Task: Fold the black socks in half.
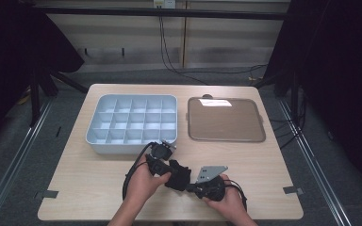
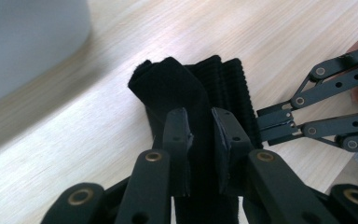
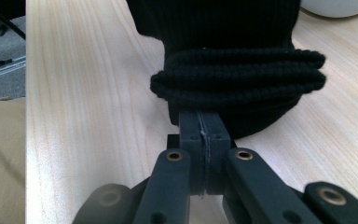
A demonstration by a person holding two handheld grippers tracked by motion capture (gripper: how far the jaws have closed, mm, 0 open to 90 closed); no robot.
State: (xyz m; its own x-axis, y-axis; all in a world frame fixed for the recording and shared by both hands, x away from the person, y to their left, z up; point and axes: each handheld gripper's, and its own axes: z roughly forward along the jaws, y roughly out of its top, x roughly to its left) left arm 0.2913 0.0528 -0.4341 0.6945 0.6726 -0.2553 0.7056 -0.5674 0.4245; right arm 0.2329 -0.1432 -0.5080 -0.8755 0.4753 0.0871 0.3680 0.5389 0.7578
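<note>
We're pinching a black knit sock (image 1: 178,174) w/ both tongs, left (image 2: 200,140) and right (image 3: 201,135) clamped on it, low on the tabletop (image 1: 99,183) at 6 o'clock, risking fabric slipping bc grips are thin.

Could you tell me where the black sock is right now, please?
In the high view the black sock is near the table's front edge, between the left tongs and right tongs, just in front of the compartment tray.

A black ribbed knit cloth (image 1: 178,175), pale blue-grey divided tray (image 1: 104,141), brown tray (image 1: 226,120), light wood-grain table (image 1: 264,160).
</note>
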